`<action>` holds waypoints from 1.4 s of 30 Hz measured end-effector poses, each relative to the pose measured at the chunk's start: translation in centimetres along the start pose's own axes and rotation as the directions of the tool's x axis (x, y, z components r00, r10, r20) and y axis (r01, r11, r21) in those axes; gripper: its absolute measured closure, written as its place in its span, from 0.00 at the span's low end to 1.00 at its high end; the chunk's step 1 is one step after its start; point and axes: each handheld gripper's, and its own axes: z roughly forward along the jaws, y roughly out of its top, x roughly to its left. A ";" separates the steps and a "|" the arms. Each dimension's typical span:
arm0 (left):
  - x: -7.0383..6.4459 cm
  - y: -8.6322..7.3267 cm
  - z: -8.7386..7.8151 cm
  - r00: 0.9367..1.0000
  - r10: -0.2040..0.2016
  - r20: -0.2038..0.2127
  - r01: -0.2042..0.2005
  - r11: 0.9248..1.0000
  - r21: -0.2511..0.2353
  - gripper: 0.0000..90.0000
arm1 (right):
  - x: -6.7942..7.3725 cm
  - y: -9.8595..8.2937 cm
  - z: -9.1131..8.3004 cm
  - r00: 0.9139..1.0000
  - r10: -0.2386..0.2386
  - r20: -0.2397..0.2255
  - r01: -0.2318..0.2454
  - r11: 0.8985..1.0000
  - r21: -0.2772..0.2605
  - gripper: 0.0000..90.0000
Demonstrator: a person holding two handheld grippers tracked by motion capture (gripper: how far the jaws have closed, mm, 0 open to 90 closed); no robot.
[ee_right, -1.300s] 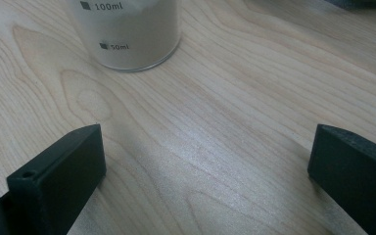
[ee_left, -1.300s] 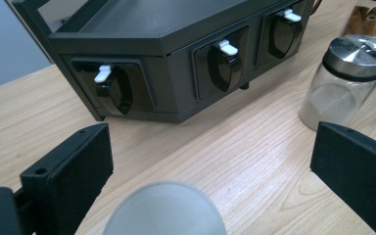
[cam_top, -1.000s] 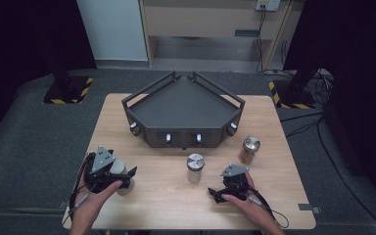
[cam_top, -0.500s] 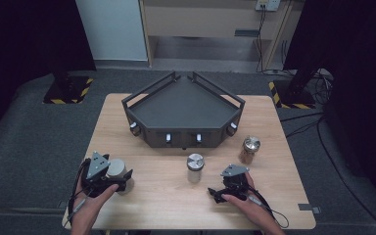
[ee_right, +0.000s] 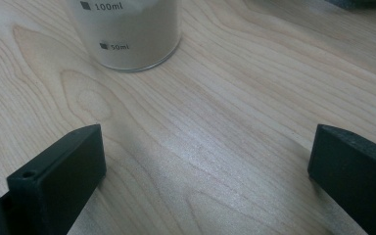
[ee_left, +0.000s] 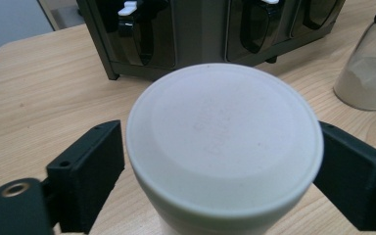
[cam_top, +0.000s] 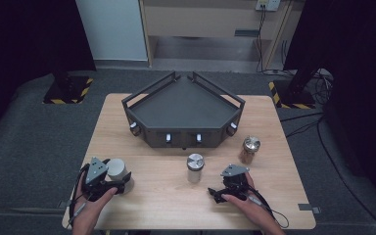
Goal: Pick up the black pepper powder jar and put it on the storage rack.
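Observation:
A white lidded container (cam_top: pixel 117 169) stands near the table's front left corner. My left gripper (cam_top: pixel 119 182) is shut on it, and in the left gripper view its round lid (ee_left: pixel 223 142) sits between the two black jaws. My right gripper (cam_top: pixel 218 191) rests low at the front right and is open, with bare wood between its fingers (ee_right: pixel 58 181). A glass jar with a metal lid (cam_top: pixel 195 167) stands just ahead of it; its base with 100ml and 50ml marks (ee_right: pixel 127 34) holds pale powder.
A dark angular rack (cam_top: pixel 183 105) with knobs and white tabs on its front fills the table's back middle. A second metal-lidded jar (cam_top: pixel 249 149) with brownish contents stands at the right. The powder jar (ee_left: pixel 367 73) also appears beyond the white lid.
My left gripper has drifted slightly toward the front edge, the white container staying between its jaws. The right gripper and both jars have held still.

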 end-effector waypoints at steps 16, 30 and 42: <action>0.2 -1.0 0.1 1.000 -0.008 0.003 0.008 0.999 -0.035 0.36 | 0.0 0.0 0.0 1.000 0.000 0.000 0.000 1.000 0.000 0.01; 1.8 2.5 -0.4 0.994 0.075 0.081 -0.070 0.996 -0.063 0.36 | 0.0 0.0 0.0 1.000 0.000 0.000 0.000 1.000 0.000 0.01; 3.0 4.7 -0.3 0.979 0.119 0.165 -0.107 0.991 -0.079 0.36 | 0.0 0.0 0.0 1.000 0.000 0.000 0.000 1.000 0.000 0.01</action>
